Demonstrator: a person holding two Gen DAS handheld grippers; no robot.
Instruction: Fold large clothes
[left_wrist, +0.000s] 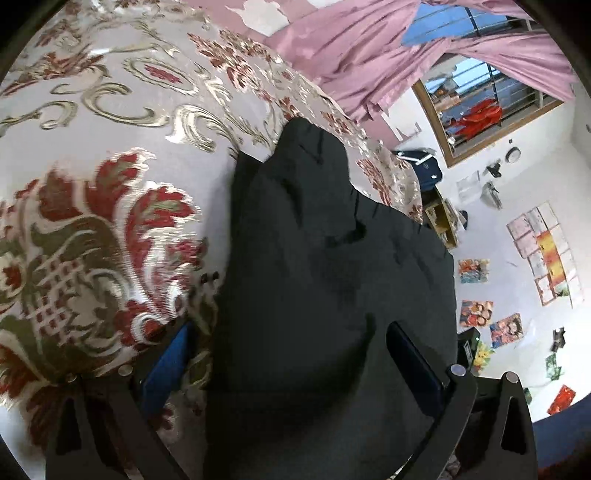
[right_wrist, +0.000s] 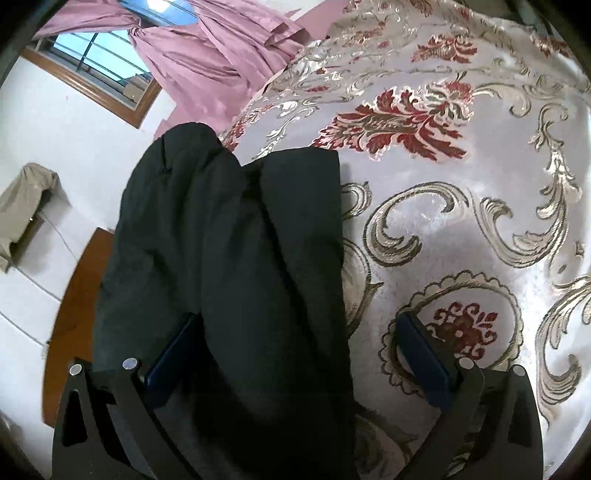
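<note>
Currently the dark garment (left_wrist: 325, 280) fills the centre and lower part of the left wrist view, bunched and thick, with soft creases and a rounded hump at its upper end. It lies on the floral bedspread (left_wrist: 122, 177), which takes up the left half of that frame. No containers in view that I can make out.

Right wrist view: same dark garment (right_wrist: 229, 258) runs from the upper left centre down to the bottom edge, as two long padded lobes with a deep seam between them; its right edge is straight against the bedspread (right_wrist: 461, 229).

Left gripper (left_wrist: 291, 369): jaws wide apart, cloth lying between them and draped over the area of the right finger; blue pads (left_wrist: 166, 369) visible. Not clamped on anything.

Right gripper (right_wrist: 299, 358): also wide open, garment passing between the fingers and touching the left pad (right_wrist: 173, 365); the right pad sits apart over the bedspread. No grip on the cloth.

Background: pink curtain (left_wrist: 369, 55) at the top of the left view, wood-framed window (left_wrist: 491, 110) upper right, pictures on the white wall (left_wrist: 546, 254) at right. Right view shows curtain (right_wrist: 207, 48) at upper left, and a brown wooden surface (right_wrist: 74, 295) at left.
</note>
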